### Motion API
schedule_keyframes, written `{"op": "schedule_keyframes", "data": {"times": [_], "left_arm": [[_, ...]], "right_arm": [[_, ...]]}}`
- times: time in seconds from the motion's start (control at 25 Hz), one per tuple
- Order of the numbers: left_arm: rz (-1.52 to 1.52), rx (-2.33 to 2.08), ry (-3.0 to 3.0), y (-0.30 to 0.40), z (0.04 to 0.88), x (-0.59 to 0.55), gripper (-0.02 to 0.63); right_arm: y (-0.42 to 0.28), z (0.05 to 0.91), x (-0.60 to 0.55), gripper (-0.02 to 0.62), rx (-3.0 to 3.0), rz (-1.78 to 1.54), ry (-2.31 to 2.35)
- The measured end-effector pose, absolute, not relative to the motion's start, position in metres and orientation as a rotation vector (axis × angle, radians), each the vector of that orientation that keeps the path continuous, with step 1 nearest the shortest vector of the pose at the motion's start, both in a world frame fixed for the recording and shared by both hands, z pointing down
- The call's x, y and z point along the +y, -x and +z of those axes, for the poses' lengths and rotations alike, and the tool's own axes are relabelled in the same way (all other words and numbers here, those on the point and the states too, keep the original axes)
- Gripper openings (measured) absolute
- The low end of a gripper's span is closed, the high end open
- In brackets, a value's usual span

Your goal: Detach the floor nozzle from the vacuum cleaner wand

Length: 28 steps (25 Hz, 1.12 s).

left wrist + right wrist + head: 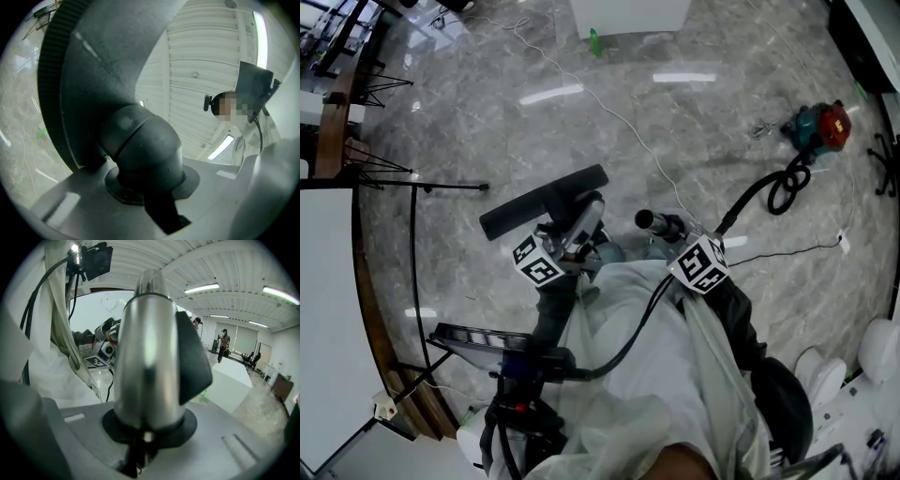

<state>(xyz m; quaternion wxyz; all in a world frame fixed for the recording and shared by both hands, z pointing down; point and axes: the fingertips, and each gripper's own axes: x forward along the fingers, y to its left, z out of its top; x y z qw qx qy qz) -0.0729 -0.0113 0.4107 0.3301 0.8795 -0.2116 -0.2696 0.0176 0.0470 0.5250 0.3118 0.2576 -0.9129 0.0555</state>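
The main danger now is a slip. The left gripper [151, 199] has its jaws clenched on the round neck [145, 150] of the floor nozzle [546, 202], and such a smooth, curved elbow can turn or slide between the pads. The nozzle's broad head then works as a lever and may fall on the hard stone floor [675, 122]. The right gripper [140, 434] is grasping the shiny metal wand [147, 357] near its end. This tube is also slick, and the black hose [769, 187] running to the vacuum cleaner [818, 127] at the far right could pull it sideways if the hands move further apart. In the head view the nozzle and the wand end [654, 222] seem already apart, with floor showing between them (I judge so, but the joint itself is small there). A careless swing could therefore knock the two parts together again. Both hands are held out in front of the body. The left gripper is on the left and tilted upward, since its camera sees the ceiling. The right gripper is just beside it on the right, reaching forward.
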Motion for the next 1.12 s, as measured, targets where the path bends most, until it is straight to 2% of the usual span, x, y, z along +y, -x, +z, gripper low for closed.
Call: {"op": "schedule_keyframes", "data": {"times": [1.12], "left_arm": [[-0.728,-0.538,-2.276,0.092,0.417,-0.008,0.075]], "right_arm": [[-0.006,0.531,0.046,0.049,-2.364,0.15,-0.711]]}}
